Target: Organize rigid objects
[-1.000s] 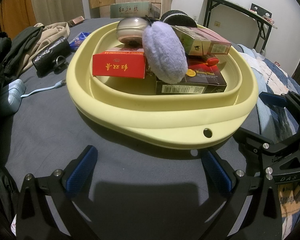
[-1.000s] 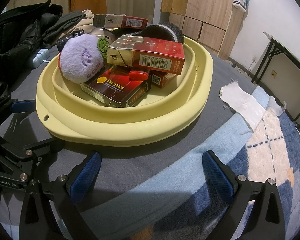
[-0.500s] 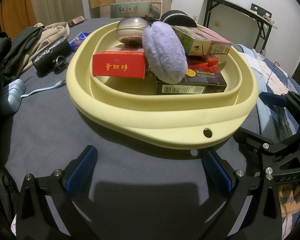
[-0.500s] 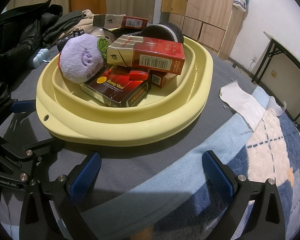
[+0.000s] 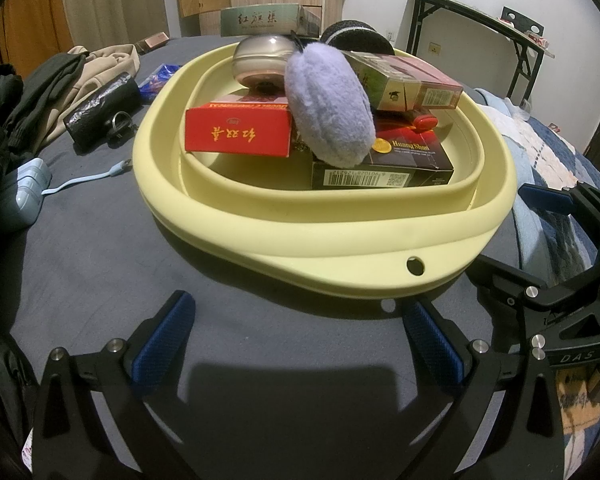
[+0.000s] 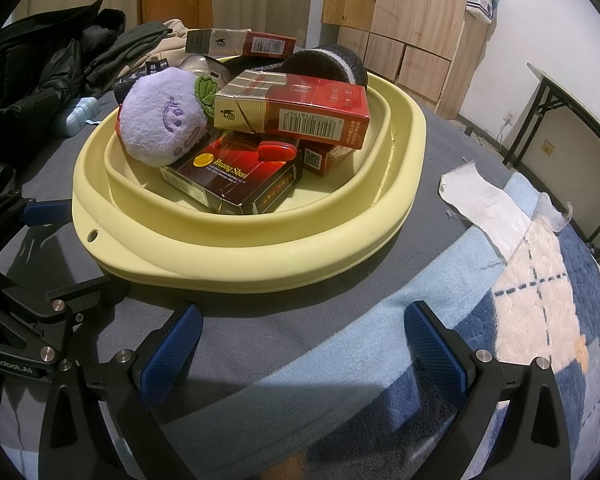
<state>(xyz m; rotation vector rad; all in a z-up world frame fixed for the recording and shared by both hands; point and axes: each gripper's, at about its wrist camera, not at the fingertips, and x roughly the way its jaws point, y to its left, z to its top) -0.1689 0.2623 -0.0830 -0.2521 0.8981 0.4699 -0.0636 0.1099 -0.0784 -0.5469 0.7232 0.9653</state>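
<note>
You held the left gripper (image 5: 300, 332) and right gripper (image 6: 302, 334) low before the yellow basin (image 5: 340, 236), both with jaws apart and empty, likely because the boxes (image 6: 296, 114) and purple plush (image 6: 162, 124) already sat piled inside it

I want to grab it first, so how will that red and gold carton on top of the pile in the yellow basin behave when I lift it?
The red and gold carton looks stiff, so flat pads should grip it. It lies tilted across the dark box and is probably light, so a nudge may slide it. The plush toy touches one end and may shift.
</note>
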